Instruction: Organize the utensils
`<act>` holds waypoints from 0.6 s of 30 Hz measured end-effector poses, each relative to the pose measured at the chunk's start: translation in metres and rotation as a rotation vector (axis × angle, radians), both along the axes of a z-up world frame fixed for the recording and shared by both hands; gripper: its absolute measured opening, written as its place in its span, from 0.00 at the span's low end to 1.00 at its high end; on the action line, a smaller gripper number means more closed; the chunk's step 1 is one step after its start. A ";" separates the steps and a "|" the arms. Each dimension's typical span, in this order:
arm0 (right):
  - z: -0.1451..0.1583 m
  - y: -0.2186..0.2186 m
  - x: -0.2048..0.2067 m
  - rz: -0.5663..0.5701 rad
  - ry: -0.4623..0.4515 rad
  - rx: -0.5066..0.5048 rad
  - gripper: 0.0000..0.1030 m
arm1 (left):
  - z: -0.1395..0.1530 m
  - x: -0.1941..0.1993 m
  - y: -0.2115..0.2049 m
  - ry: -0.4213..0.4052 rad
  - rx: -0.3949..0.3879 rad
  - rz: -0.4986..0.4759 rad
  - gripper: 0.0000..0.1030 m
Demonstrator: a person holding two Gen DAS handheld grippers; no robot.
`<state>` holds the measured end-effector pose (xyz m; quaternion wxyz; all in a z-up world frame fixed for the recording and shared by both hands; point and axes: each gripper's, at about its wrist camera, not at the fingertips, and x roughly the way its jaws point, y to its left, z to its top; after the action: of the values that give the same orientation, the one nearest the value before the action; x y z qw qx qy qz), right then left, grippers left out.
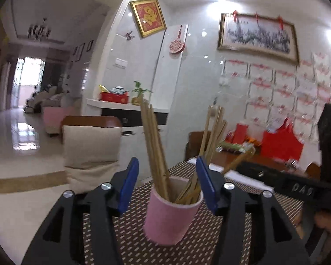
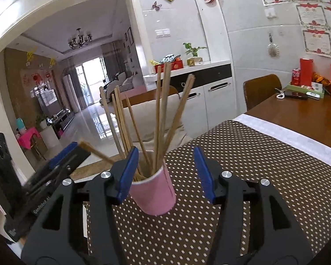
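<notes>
A: Left wrist view. The left gripper (image 1: 168, 185) is held low and level over the table, its black arms running forward and the blue pads (image 1: 128, 185) set wide apart; the tool is open and grips nothing.

B: Where is the target?

A: A pink paper cup (image 1: 167, 218) stands upright on the brown woven placemat with pale dots (image 1: 209, 231), just ahead of the pads and between them. The right-hand pad overlaps the rim; I cannot tell whether it touches.

B: And the contents?

A: Pale wooden chopsticks (image 1: 153, 145), lower ends in the cup and long axes near vertical. One bunch leans slightly left, another fans up and to the right. A single stick (image 1: 236, 164) tilts low to the right, and its upper end lies in line with the tip of the other tool.

B: Right wrist view?

A: The right gripper (image 2: 166, 174) has the same low, level pose, with the jaws spread and nothing held. The cup sits near its left pad (image 2: 126, 174), with the far pad well apart from it. The sticks splay upward here too. One (image 2: 97, 152) slants low to the left, towards the left tool's tip; I cannot tell whether they touch.

B: Surroundings?

A: A polished brown wooden table (image 2: 298, 114) lies beyond the mat on the right.
</notes>
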<state>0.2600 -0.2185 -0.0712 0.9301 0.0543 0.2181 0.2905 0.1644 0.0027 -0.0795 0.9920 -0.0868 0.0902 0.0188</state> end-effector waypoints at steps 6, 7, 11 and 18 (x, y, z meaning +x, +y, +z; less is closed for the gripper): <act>-0.003 -0.014 -0.040 -0.020 -0.061 -0.033 0.58 | 0.011 -0.036 -0.013 0.040 0.052 0.048 0.61; -0.004 -0.016 -0.048 -0.025 -0.077 -0.036 0.61 | 0.013 -0.042 -0.015 0.046 0.061 0.052 0.62; -0.004 -0.025 -0.067 -0.042 -0.108 -0.034 0.67 | 0.019 -0.056 -0.025 0.055 0.100 0.065 0.62; -0.006 -0.039 -0.085 -0.071 -0.131 -0.010 0.73 | 0.028 -0.073 -0.039 0.043 0.131 0.074 0.62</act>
<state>0.1747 -0.2572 -0.0776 0.9524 0.0382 0.1560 0.2592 0.0915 -0.0362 -0.0515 0.9920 -0.0246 0.1067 0.0633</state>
